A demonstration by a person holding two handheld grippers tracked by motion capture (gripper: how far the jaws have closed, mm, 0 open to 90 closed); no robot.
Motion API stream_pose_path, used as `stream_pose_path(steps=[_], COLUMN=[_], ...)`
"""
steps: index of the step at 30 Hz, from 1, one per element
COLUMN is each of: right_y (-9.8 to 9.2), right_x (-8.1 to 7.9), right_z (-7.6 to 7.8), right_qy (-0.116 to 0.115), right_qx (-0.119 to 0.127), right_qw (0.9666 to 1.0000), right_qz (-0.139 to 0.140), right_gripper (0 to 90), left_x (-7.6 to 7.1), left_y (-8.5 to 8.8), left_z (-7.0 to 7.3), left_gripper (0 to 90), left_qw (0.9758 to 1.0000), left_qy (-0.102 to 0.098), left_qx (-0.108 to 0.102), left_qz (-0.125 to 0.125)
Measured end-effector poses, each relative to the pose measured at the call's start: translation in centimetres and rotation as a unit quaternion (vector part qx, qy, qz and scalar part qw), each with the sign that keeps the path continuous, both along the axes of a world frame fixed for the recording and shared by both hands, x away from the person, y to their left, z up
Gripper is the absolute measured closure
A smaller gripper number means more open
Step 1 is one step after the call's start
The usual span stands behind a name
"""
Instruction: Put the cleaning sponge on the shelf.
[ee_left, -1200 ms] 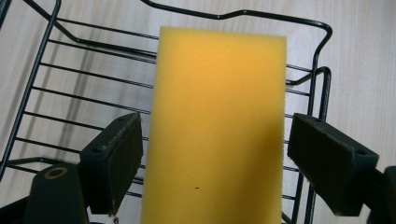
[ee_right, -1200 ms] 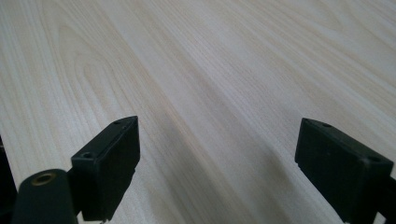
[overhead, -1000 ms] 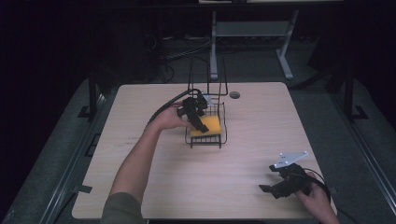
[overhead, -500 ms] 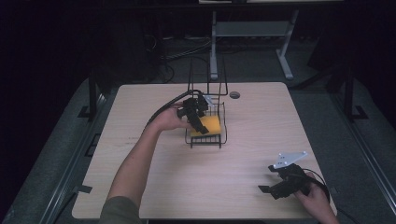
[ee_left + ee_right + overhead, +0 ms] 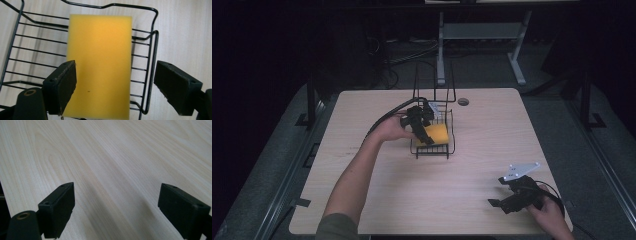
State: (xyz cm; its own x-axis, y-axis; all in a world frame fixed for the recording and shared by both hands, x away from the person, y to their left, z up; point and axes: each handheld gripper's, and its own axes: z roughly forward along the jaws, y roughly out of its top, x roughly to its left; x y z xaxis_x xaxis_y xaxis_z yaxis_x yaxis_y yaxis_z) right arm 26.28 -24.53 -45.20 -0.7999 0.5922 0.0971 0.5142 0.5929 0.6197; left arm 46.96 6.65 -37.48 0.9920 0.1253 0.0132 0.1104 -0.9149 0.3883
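The yellow sponge lay flat inside the wire basket, near its right rim. The left claw hung spread above it. The right claw stood spread over bare worktop.

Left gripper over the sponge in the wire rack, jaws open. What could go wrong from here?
1. In the left gripper view, one jaw of the left gripper stands outside the rim of the wire rack; closing may pinch wire along with the yellow sponge.
2. The rack looks light and unheld, so it may slide or lift on the table.
3. The right gripper rests far off, open, unable to steady it.
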Motion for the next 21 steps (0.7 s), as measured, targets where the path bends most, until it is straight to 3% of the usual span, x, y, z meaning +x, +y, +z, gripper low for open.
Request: stream_pose_path(steps=[4, 13, 21], right_y=[0.1, 0.2, 0.2], right_x=[0.0, 0.0, 0.1], right_z=[0.0, 0.0, 0.1], right_qy=[0.002, 0.000, 0.000], right_qx=[0.000, -0.004, -0.001], right_qw=[1.0000, 1.0000, 1.0000], right_qz=[0.001, 0.004, 0.003], right_gripper=[13.7, 13.7, 13.7], left_x=[-0.3, -1.4, -2.6], left_y=[0.1, -0.1, -0.1], left_z=[0.2, 0.5, 0.4], left_gripper=[17.8, 17.9, 18.1], left_qw=[1.0000, 0.9998, 0.9997], left_qy=[-0.004, -0.005, -0.009], left_qx=[-0.005, 0.009, -0.001], left_qz=[0.002, -0.014, -0.023])
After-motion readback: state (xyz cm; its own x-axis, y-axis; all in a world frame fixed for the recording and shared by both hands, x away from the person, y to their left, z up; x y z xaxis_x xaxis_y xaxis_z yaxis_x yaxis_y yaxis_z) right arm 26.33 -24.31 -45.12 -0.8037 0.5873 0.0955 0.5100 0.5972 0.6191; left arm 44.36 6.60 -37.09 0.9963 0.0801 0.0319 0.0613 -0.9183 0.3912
